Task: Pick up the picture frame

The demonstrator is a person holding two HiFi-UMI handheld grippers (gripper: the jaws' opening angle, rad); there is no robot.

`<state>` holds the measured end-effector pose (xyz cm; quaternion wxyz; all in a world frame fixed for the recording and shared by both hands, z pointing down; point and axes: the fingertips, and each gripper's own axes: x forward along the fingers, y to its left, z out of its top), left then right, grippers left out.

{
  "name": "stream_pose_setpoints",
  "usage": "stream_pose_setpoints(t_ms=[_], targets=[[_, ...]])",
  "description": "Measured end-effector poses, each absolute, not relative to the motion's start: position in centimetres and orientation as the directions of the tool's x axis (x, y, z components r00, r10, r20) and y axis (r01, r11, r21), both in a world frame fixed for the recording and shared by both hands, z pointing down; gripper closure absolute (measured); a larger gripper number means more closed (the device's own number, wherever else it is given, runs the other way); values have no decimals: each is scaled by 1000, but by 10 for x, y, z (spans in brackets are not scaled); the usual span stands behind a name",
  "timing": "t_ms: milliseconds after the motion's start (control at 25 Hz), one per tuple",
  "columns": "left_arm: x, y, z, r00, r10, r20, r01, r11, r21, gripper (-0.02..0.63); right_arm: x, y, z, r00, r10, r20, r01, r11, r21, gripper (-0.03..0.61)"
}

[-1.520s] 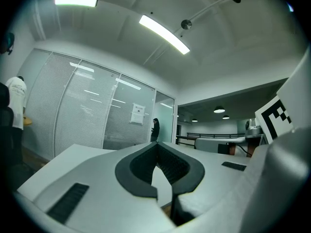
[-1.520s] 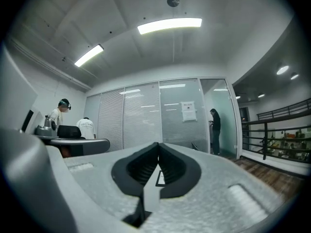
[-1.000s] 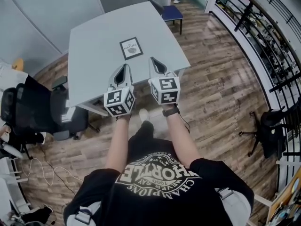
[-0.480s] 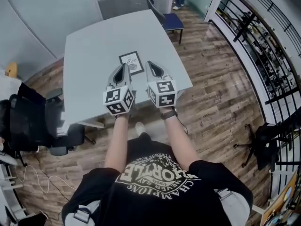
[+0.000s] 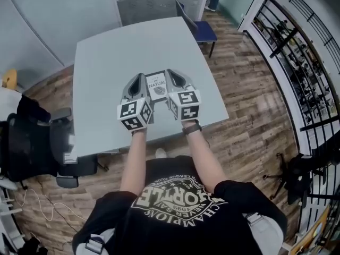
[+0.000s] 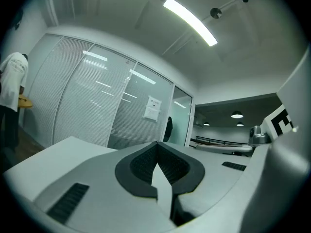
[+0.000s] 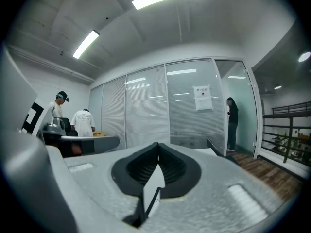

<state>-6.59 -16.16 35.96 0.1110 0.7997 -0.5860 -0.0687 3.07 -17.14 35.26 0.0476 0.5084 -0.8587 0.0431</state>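
Clearly, in the head view the picture frame (image 5: pixel 157 85) is seen lying flat on the grey bench (image 5: pixel 101 52), between the left tool (image 5: pixel 139 79) and the right tool (image 5: pixel 175 76). Both tools are held with their jaws pressed together and nothing gripped. For a clean pickup, one tool's jaws should be spread first and its tip angled down onto a frame edge, since a flat frame offers little to pinch. The other tool could be used to steady or tilt it. Whether either tool touches the frame cannot be told, and its side edges are partly covered by them.

In the left gripper view, closed, empty jaws are shown against glass partitions (image 6: pixel 112 106); the frame is hidden below them.

In the right gripper view, the jaws are likewise shown together, no frame is visible, and the distant people (image 7: pixel 82 123) are too small to make out.
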Motion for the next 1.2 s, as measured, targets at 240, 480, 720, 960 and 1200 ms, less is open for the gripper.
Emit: stream_pose_setpoints(t_ms=[240, 480, 720, 960, 1200], targets=[[-85, -196, 399, 276, -958, 80, -921, -239, 307, 607, 17, -211, 393, -504, -836, 216, -859, 510, -27, 578], [-113, -239, 430, 253, -958, 136, -929, -202, 309, 607, -7, -262, 425, -519, -814, 262, -851, 522, -63, 578], [-131, -296, 464, 236, -949, 209, -932, -161, 324, 607, -29, -326, 458, -547, -771, 326, -829, 555, -77, 578], [-142, -332, 499, 233, -932, 277, -930, -131, 344, 607, -34, -369, 497, -538, -738, 406, -828, 553, -92, 578], [-143, -358, 549, 252, -898, 360, -928, -119, 353, 607, -28, -394, 552, -514, -696, 501, -834, 541, -105, 578]])
